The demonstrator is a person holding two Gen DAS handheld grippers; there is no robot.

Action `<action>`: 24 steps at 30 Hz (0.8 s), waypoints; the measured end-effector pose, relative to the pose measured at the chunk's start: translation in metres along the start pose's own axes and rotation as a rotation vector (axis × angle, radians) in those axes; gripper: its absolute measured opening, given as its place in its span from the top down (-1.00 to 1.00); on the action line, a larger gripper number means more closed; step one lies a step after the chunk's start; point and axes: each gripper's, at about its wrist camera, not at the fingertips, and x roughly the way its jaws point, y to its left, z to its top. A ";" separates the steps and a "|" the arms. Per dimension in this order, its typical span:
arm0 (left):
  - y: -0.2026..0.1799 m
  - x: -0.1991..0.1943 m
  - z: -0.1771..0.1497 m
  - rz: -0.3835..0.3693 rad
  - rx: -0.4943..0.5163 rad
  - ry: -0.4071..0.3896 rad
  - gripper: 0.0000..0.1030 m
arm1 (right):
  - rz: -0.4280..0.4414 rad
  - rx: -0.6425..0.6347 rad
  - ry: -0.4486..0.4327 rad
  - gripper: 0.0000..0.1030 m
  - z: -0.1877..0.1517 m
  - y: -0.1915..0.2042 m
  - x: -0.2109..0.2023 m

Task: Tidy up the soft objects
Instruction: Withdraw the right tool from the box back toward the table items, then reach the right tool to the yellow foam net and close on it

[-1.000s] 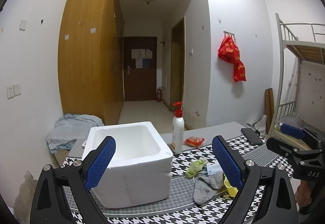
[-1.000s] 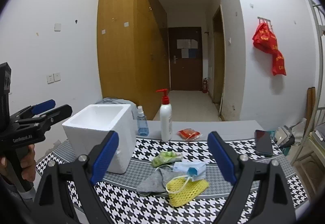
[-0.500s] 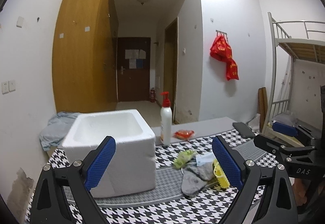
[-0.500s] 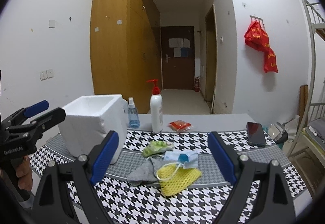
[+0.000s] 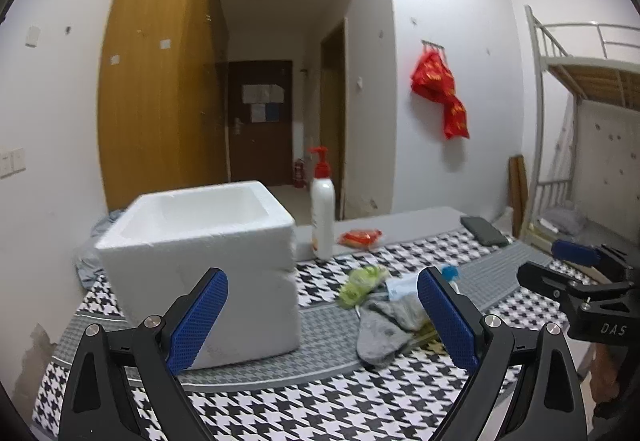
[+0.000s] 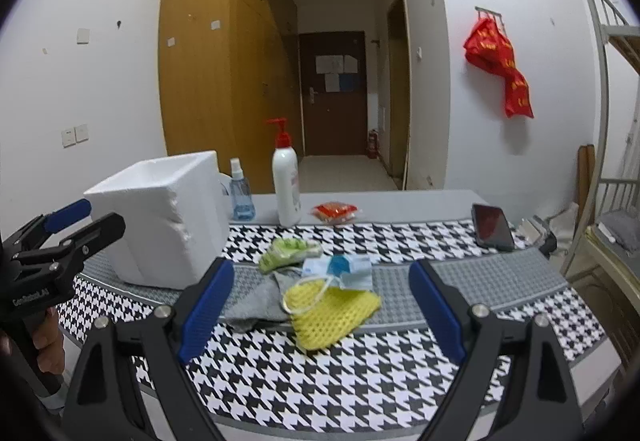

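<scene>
A small pile of soft things lies mid-table: a grey sock (image 6: 256, 301), a yellow mesh pouch (image 6: 332, 311), a light blue face mask (image 6: 344, 269) and a green-white cloth (image 6: 288, 251). The sock (image 5: 384, 329) and green cloth (image 5: 362, 281) also show in the left wrist view. A white foam box (image 5: 200, 261) (image 6: 160, 225) stands open-topped to the left of the pile. My left gripper (image 5: 322, 315) is open and empty, in front of the box. My right gripper (image 6: 322, 307) is open and empty, hovering just before the pile.
The table has a houndstooth cloth (image 6: 340, 373). A white pump bottle (image 6: 286, 185), a blue spray bottle (image 6: 241, 193) and a red snack packet (image 6: 335, 211) stand at the back. A black phone (image 6: 492, 227) lies at the right. A bunk bed (image 5: 580, 129) stands to the right.
Both grippers have dropped lower and moved closer to the table, so the box and the pile look larger. Both stay open and empty. Nothing on the table has moved.
</scene>
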 end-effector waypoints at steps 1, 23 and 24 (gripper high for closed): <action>-0.003 0.004 -0.002 -0.009 0.006 0.014 -0.87 | -0.001 0.003 0.005 -0.78 -0.001 -0.001 0.001; -0.016 0.077 -0.022 -0.138 0.006 0.309 -0.87 | -0.043 0.078 0.157 -0.78 -0.032 -0.031 0.042; -0.018 0.080 -0.023 -0.148 0.009 0.323 -0.87 | -0.036 0.083 0.166 -0.78 -0.033 -0.032 0.045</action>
